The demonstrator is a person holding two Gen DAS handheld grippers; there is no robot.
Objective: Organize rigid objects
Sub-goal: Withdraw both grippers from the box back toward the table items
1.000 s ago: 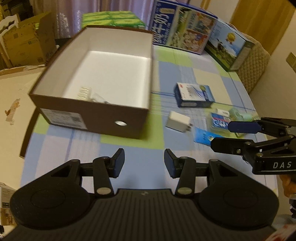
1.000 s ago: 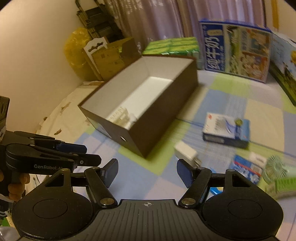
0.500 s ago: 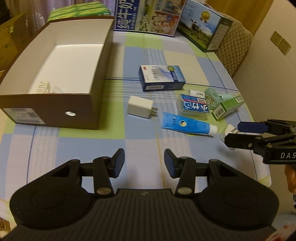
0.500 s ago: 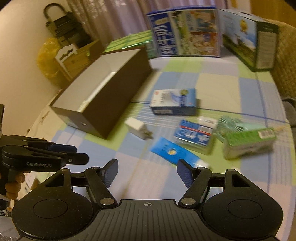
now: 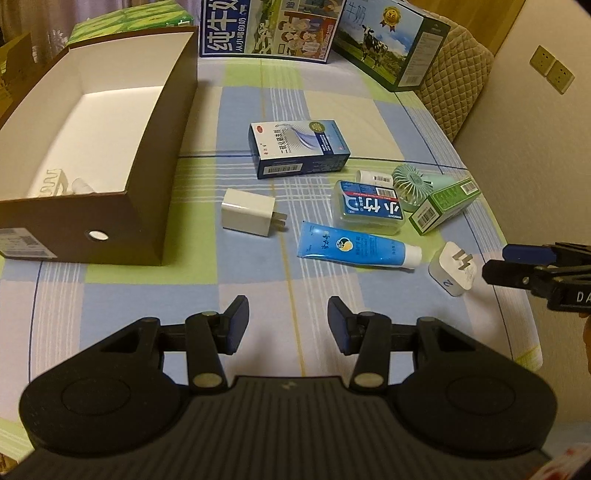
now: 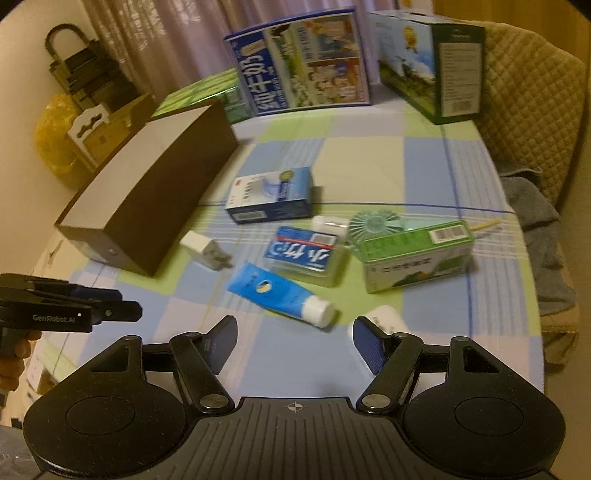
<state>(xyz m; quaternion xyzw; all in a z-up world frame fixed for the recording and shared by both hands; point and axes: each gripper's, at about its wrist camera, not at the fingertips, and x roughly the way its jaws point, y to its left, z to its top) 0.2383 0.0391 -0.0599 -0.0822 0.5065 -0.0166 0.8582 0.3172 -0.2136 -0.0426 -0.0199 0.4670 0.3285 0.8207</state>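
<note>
Hovering above a counter covered in a blue, green and cream checked cloth, two hand-held grippers point down at a scatter of small items. The left gripper has its jaws partly open with nothing between them, only bare cloth below. The right gripper has its jaws spread wider and also holds nothing; a small white plug lies just beyond its right-side finger. At the left of the counter stands a brown box with a white inside, open at the top, with some pale small items in its near corner that are too unclear to name. To the right of the box, a white charger lies on the cloth with its prongs pointing right. Beyond it lies a blue and white carton. Nearer the grippers, a blue tube with a white cap lies flat, its cap end close to the white plug. Just behind the tube sits a clear case with a blue label, and beside that a green carton resting against a small mint-green fan. At the far edge of the counter stand large printed milk cartons.
</note>
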